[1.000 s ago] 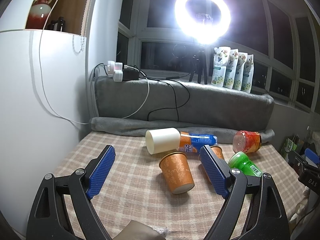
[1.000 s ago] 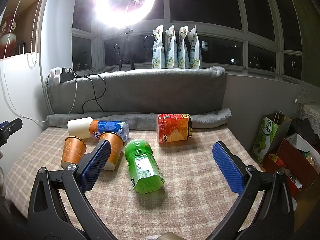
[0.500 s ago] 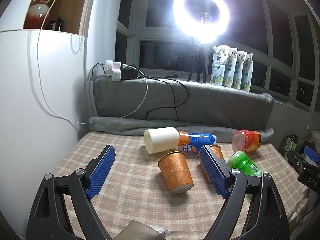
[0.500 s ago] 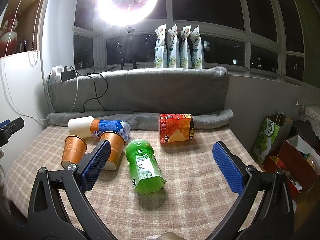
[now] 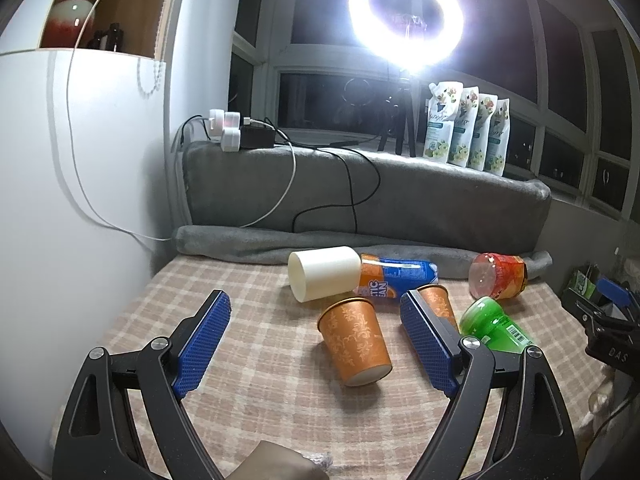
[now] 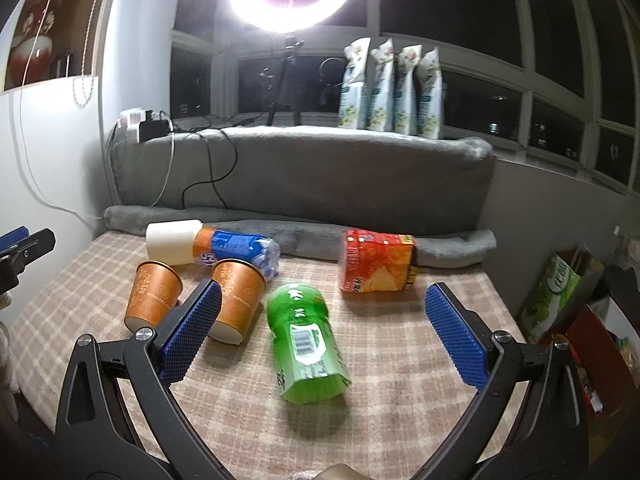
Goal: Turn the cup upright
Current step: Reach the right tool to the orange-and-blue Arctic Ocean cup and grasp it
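Two orange paper cups lie tipped on the checked cloth. One orange cup [image 5: 355, 340] lies between my left gripper's blue pads, a little beyond them; it also shows in the right wrist view [image 6: 153, 294]. The second orange cup [image 5: 438, 304] is partly hidden behind the left gripper's right pad and shows in the right wrist view [image 6: 237, 298]. A white cup [image 5: 324, 273] lies on its side behind them. My left gripper [image 5: 316, 334] is open and empty. My right gripper [image 6: 320, 332] is open and empty, above a green canister [image 6: 306, 344].
A blue and orange bottle [image 5: 394, 276] lies behind the cups. A red snack canister [image 6: 378, 266] lies by the grey rolled blanket [image 6: 452, 246]. A ring light [image 5: 406, 16] glares from the sill. A white wall [image 5: 60, 200] borders the left; bags [image 6: 560, 292] stand right.
Both grippers have moved slightly forward toward the objects, and the right wrist view has tilted a little. Nothing on the cloth has moved.
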The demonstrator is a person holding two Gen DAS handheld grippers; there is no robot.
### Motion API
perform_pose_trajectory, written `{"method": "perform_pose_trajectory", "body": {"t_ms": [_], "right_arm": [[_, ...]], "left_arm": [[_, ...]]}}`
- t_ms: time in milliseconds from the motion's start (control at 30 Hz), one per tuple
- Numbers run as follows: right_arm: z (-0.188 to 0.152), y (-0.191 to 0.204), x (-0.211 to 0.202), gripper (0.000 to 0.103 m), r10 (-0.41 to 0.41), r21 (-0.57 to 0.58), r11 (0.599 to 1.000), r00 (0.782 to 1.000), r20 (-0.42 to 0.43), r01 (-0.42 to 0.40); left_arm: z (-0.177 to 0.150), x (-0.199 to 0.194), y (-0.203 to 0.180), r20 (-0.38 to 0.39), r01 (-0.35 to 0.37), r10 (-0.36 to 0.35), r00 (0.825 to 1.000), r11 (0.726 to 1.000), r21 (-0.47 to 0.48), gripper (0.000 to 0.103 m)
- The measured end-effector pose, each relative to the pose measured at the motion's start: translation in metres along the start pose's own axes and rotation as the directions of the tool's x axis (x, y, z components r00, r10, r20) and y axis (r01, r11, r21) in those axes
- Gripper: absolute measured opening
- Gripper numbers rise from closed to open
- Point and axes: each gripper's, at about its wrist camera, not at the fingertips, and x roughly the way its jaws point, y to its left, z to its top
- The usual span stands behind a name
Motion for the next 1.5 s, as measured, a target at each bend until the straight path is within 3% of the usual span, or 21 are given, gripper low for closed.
{"method": "perform_pose_trajectory", "body": {"t_ms": [133, 300, 500, 633, 800, 967, 1200, 1300, 1433, 1500], "right_arm": [[0.010, 0.009, 0.020, 0.103, 0.047, -0.064, 0.997, 0.998, -0.037, -0.049], [0.027, 0.031, 0.059, 0.103, 0.116, -0.210, 0.967, 0.985, -0.125, -0.141], [0.054, 0.048, 0.121, 0.103, 0.206, -0.254, 0.926, 0.938, -0.279, -0.279], [0.065, 0.074, 0.161, 0.103, 0.219, -0.337, 0.872, 0.899, -0.379, -0.355], [0.067, 0.108, 0.206, 0.103, 0.193, -0.434, 0.794, 0.853, -0.485, -0.427], [0.059, 0.130, 0.241, 0.095, 0.136, -0.502, 0.724, 0.812, -0.568, -0.473], [0.047, 0.153, 0.266, 0.094, 0.059, -0.581, 0.636, 0.783, -0.619, -0.508], [0.038, 0.164, 0.278, 0.093, 0.014, -0.618, 0.600, 0.780, -0.626, -0.507], [0.024, 0.175, 0.290, 0.081, -0.039, -0.648, 0.573, 0.773, -0.633, -0.502], [0.019, 0.179, 0.293, 0.078, -0.064, -0.675, 0.557, 0.786, -0.615, -0.483]], "left_arm": [[-0.001, 0.006, 0.005, -0.023, 0.007, -0.007, 1.000, 1.000, -0.001, 0.087], [-0.009, 0.020, 0.018, -0.107, 0.058, -0.063, 0.992, 0.997, -0.047, 0.087], [-0.030, 0.025, 0.035, -0.194, 0.051, -0.066, 0.979, 0.995, -0.084, 0.087], [-0.042, 0.024, 0.042, -0.241, 0.038, -0.056, 0.969, 0.996, -0.079, 0.087], [-0.053, 0.025, 0.053, -0.280, 0.014, -0.039, 0.959, 0.996, -0.090, 0.087], [-0.054, 0.025, 0.061, -0.287, -0.002, -0.027, 0.957, 0.995, -0.101, 0.087], [-0.054, 0.029, 0.071, -0.286, -0.019, -0.014, 0.958, 0.993, -0.115, 0.087], [-0.054, 0.030, 0.073, -0.289, -0.021, -0.014, 0.957, 0.993, -0.118, 0.087], [-0.054, 0.030, 0.074, -0.285, -0.024, -0.011, 0.959, 0.993, -0.119, 0.087], [-0.054, 0.029, 0.075, -0.283, -0.027, -0.008, 0.959, 0.993, -0.119, 0.087]]}}
